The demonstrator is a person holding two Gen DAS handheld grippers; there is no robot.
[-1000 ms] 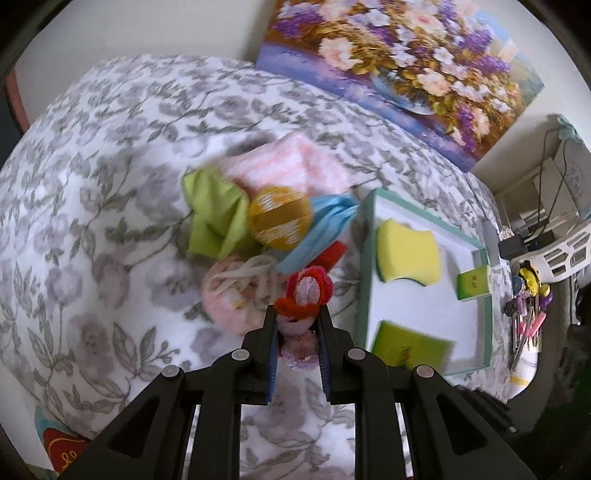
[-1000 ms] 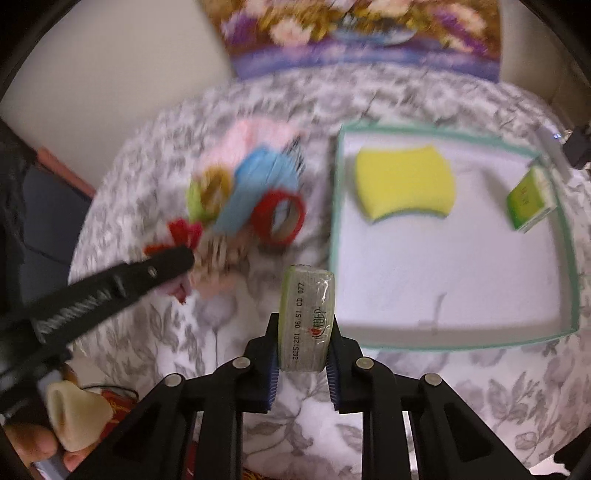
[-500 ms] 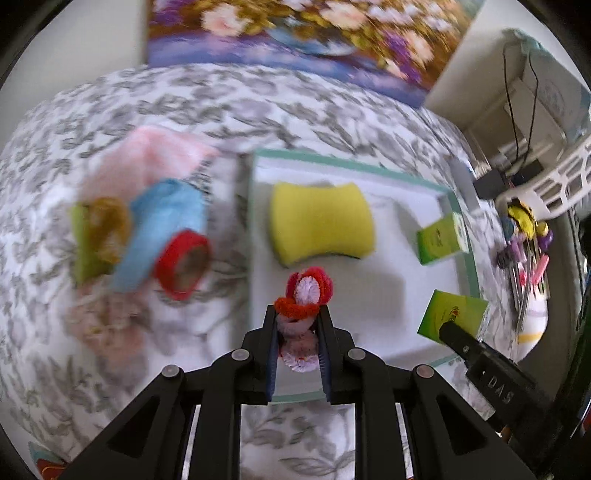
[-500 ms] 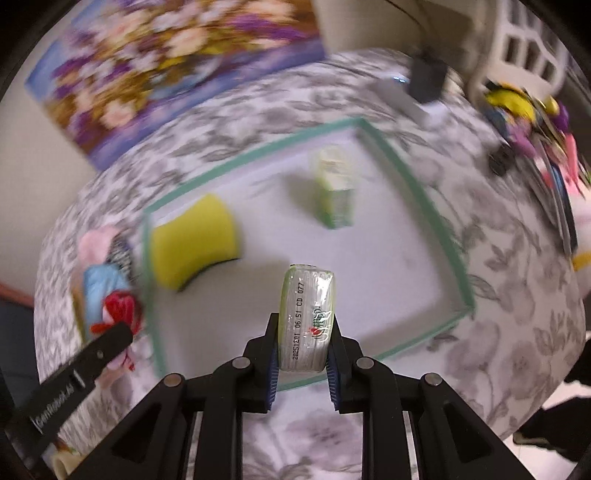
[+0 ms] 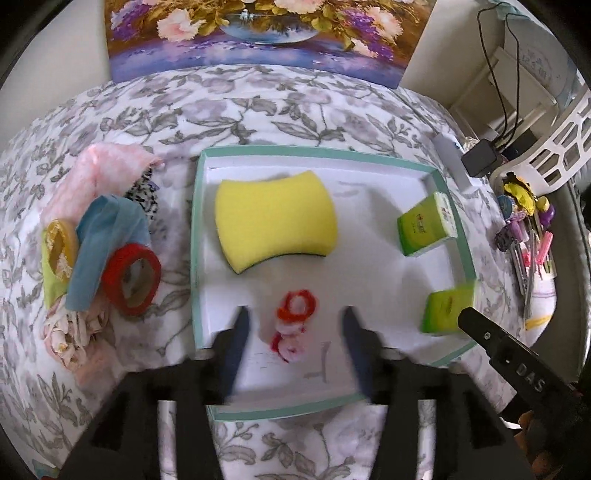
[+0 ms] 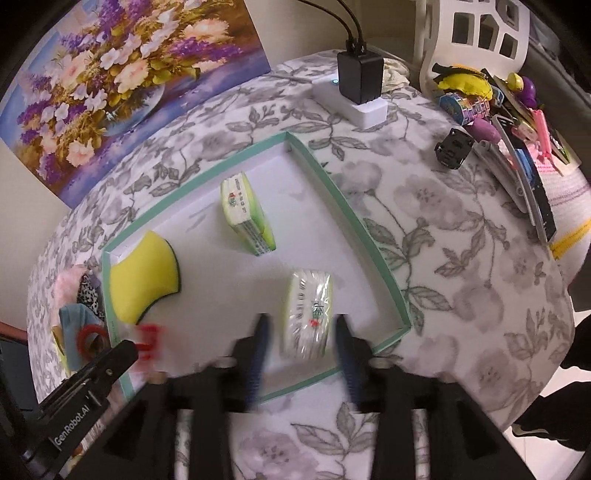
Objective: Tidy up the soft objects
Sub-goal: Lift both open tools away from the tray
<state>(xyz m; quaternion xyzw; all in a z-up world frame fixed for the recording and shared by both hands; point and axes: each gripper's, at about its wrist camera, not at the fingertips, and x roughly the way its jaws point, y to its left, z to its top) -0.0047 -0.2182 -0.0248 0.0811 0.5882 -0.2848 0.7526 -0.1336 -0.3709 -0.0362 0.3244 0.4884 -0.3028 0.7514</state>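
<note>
My left gripper (image 5: 294,311) hangs over the near part of the white tray with a green rim (image 5: 194,240). Its jaws are opening, and a small red and pink fuzzy toy (image 5: 293,325) lies loose on the tray floor between them. My right gripper (image 6: 301,321) is over the tray's near right corner with its jaws opening too. A green tissue pack (image 6: 308,317) stands free between them. A yellow sponge (image 5: 277,218) and a second tissue pack (image 5: 424,225) lie further back in the tray.
Left of the tray lies a pile: pink cloth (image 5: 99,173), blue cloth (image 5: 110,229), a red ring (image 5: 131,277), a yellow ring (image 5: 61,243). A power strip with a charger (image 6: 360,85), pens and a white basket (image 5: 554,155) crowd the right. A flower painting (image 5: 258,33) leans behind.
Both grippers moved from beside the pile to over the tray, then spread their jaws. The fuzzy toy and the tissue pack left the pads and now rest in the tray.
</note>
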